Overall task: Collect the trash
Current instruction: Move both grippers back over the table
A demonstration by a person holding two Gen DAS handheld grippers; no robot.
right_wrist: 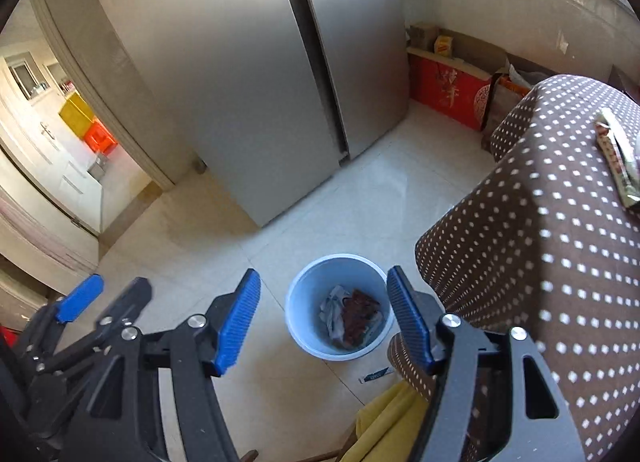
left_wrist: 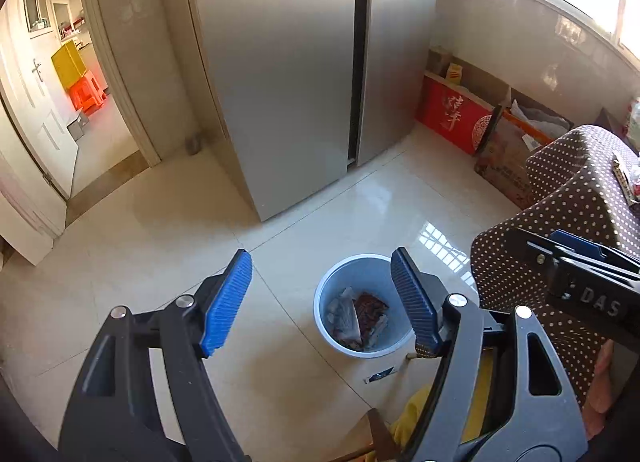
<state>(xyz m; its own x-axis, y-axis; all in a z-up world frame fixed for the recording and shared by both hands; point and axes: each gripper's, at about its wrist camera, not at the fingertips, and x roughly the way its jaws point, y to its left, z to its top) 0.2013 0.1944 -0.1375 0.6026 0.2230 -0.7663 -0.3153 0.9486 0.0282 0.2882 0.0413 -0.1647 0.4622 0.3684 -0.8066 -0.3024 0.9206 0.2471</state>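
A light blue bin (left_wrist: 325, 314) stands on the tiled floor beside the table; it also shows in the right wrist view (right_wrist: 304, 302). Crumpled wrappers (left_wrist: 360, 316) lie inside it (right_wrist: 352, 316). My left gripper (left_wrist: 320, 302) is open and empty, high above the bin. My right gripper (right_wrist: 324, 314) is open and empty, also above the bin. A small blue-and-white scrap (left_wrist: 380, 375) lies on the floor by the bin (right_wrist: 376, 375). A snack wrapper (right_wrist: 616, 158) lies on the polka-dot table (right_wrist: 560, 242).
A steel fridge (left_wrist: 288, 62) stands behind the bin. A red box (left_wrist: 452, 114) and cardboard boxes (left_wrist: 508, 158) line the wall under the window. An open doorway (left_wrist: 80, 102) is at the left. A yellow cloth (right_wrist: 388, 418) hangs near the table's lower edge.
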